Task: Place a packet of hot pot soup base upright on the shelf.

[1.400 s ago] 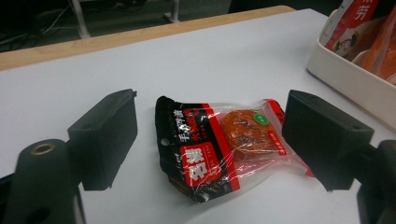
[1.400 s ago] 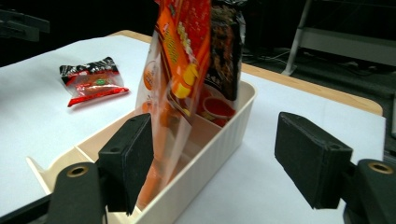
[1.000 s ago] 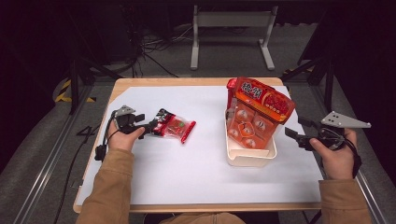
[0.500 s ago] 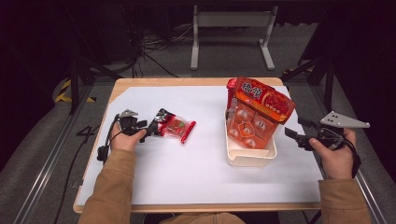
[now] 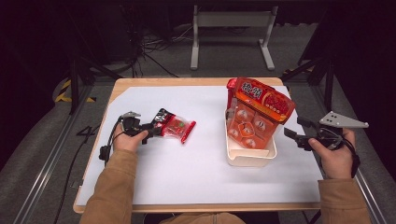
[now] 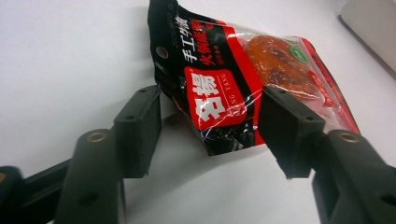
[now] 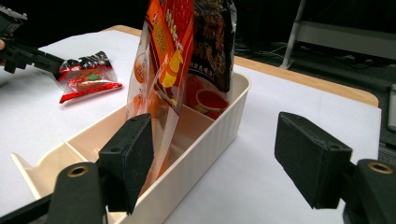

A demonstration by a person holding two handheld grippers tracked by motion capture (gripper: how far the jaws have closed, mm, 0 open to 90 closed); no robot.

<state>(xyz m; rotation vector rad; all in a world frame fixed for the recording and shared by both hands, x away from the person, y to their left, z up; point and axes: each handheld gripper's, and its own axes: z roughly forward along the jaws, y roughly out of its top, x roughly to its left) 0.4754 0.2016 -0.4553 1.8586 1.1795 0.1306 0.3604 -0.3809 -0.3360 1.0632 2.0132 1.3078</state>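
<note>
A small red and black snack packet (image 5: 175,126) lies flat on the white table at the left. My left gripper (image 5: 152,132) is at its black end, jaws open. In the left gripper view the packet (image 6: 233,79) has its near end between the spread jaws of the left gripper (image 6: 210,100), which are not closed on it. My right gripper (image 5: 294,129) hovers open just right of a cream bin (image 5: 250,157). A tall orange snack bag (image 5: 261,100) stands in the bin. The right gripper (image 7: 212,158) frames the bin's corner (image 7: 205,140) and the orange bag (image 7: 163,56).
A dark packet (image 7: 215,42) stands behind the orange bag in the bin, which has a divider (image 7: 70,149). The white sheet covers a wooden table (image 5: 187,82). A metal stand (image 5: 231,21) and cables lie on the floor beyond the far edge.
My left gripper has shifted slightly at the packet's black end. The packet, the bin and the right gripper stay where they were.
</note>
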